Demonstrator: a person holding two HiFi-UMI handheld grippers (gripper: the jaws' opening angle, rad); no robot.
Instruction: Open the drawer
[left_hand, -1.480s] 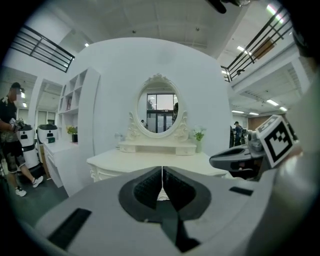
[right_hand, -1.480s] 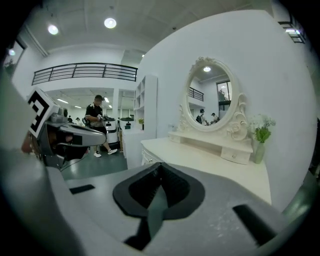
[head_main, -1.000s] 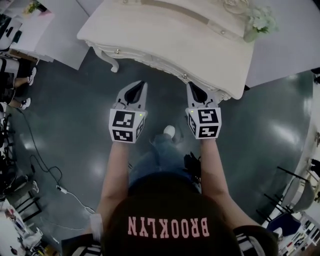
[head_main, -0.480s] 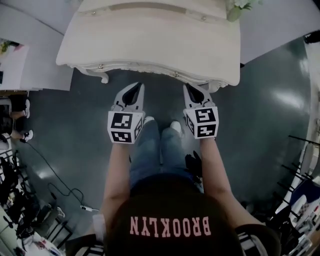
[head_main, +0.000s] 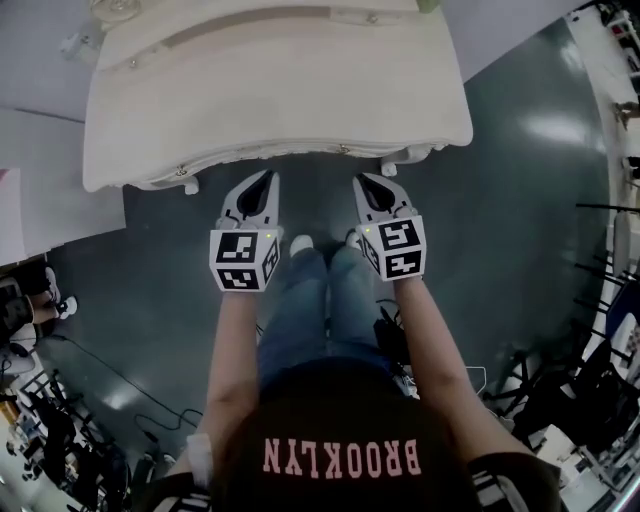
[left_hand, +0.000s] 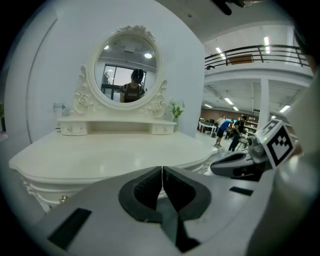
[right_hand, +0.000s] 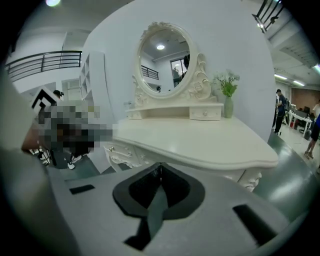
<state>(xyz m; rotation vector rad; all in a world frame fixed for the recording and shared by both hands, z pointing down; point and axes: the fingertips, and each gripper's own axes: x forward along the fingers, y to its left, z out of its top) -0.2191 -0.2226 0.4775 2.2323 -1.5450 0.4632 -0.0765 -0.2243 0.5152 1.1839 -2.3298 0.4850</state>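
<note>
A cream dressing table (head_main: 270, 90) stands in front of me, with its carved front edge facing me. Two small drawer knobs show on that edge, one at the left (head_main: 181, 171) and one near the middle (head_main: 343, 149). My left gripper (head_main: 268, 176) is shut and empty, its tip just short of the table's front. My right gripper (head_main: 362, 180) is also shut and empty, a little right of the middle knob. In the left gripper view the tabletop (left_hand: 100, 155) lies just beyond the jaws, with a knob (left_hand: 62, 198) low at the left. The right gripper view shows knobs (right_hand: 111, 148) on the drawer fronts.
An oval mirror (left_hand: 126, 67) and a shelf with small drawers (right_hand: 205, 113) stand at the table's back, with a flower vase (right_hand: 228, 106) beside them. My shoes (head_main: 300, 245) are on the dark floor under the grippers. Cables (head_main: 100, 380) and racks (head_main: 600, 400) line the sides.
The table has swung square to me and come nearer. Both grippers have sunk and now point at its front edge, still shut.
</note>
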